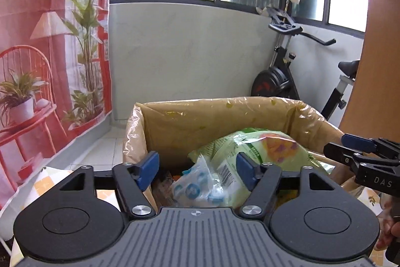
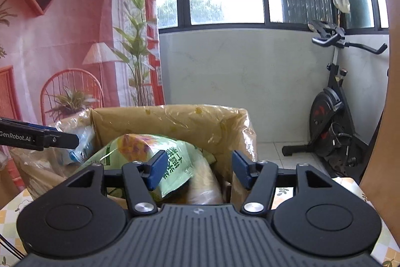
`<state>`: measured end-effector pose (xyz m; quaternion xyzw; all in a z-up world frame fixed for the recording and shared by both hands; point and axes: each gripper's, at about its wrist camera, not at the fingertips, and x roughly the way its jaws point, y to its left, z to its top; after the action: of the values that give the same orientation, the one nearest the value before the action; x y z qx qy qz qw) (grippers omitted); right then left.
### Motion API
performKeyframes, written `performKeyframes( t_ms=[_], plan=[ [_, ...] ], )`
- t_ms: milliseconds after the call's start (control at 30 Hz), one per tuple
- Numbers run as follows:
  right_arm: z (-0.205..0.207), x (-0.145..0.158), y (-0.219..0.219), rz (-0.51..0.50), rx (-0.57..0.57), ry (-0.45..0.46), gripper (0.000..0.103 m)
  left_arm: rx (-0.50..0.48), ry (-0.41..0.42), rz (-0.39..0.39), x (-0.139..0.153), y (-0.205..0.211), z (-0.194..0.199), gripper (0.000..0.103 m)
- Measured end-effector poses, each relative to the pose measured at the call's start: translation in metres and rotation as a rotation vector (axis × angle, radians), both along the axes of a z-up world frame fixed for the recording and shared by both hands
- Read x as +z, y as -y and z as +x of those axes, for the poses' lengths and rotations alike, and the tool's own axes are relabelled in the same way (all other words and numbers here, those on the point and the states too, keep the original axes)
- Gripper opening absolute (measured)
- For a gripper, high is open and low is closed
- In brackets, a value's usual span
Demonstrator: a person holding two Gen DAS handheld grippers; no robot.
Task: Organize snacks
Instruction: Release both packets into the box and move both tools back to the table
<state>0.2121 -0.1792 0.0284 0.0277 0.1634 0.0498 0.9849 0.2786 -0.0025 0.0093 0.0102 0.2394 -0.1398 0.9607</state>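
**Lin:** Tongs first, from left to right. Left tongs point(image 1: 197, 169) are spread, and nothing is pinched between the blue pads. They point into the cardboard box point(image 1: 175, 121), the one lined with a clear plastic bag, which stands on the worktop point(image 2: 10, 214) with the checked cloth. Right tongs point(image 2: 200, 169) are spread too. The corner of the green snack bag point(image 2: 150, 154) lies against the left pad, but the pads do not press on it, so I say it is not held.

**Omar:** So where are the snacks now?

**Lin:** Inside the box. On the left there is a clear packet with blue round prints point(image 1: 197, 188). In the middle is the big green snack bag, lying on top of the others. To the right of it, lower down, I see a pale tan packet point(image 2: 205, 184), only partly.

**Omar:** Then how much of the work is done?

**Lin:** I judge most of it. Several packets are already in the box, and no snack lies loose on the part of the worktop that I can see. What lies outside the views I cannot tell. Perhaps the packets still need to be arranged more neatly.
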Motion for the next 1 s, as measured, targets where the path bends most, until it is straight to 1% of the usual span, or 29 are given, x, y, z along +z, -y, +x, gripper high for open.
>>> performKeyframes(
  t_ms=[200,367,500,600,700,833,1000],
  plan=[
    [-0.02,0.002,0.004,0.005,-0.007,0.028,0.062,-0.002,0.036,-0.007,0.006,-0.001,-0.024,0.073],
    [-0.044,0.003,0.002,0.005,-0.003,0.055,0.062,0.012,0.057,-0.047,0.008,-0.008,-0.046,0.073],
    [-0.066,0.001,0.003,0.01,-0.002,0.082,0.062,0.024,0.073,-0.06,0.008,-0.014,-0.063,0.073],
    [-0.08,-0.002,0.005,0.02,-0.011,0.095,0.062,0.042,0.071,-0.079,0.007,-0.018,-0.077,0.073],
    [-0.094,-0.006,0.009,0.028,-0.027,0.103,0.062,0.046,0.073,-0.099,0.003,-0.023,-0.092,0.073],
    [-0.109,-0.015,0.012,0.031,-0.036,0.108,0.062,0.047,0.087,-0.058,-0.008,-0.02,-0.107,0.073],
    [-0.116,-0.036,0.019,0.037,-0.057,0.071,0.062,0.054,0.024,-0.076,-0.031,-0.022,-0.11,0.072]
  ],
)
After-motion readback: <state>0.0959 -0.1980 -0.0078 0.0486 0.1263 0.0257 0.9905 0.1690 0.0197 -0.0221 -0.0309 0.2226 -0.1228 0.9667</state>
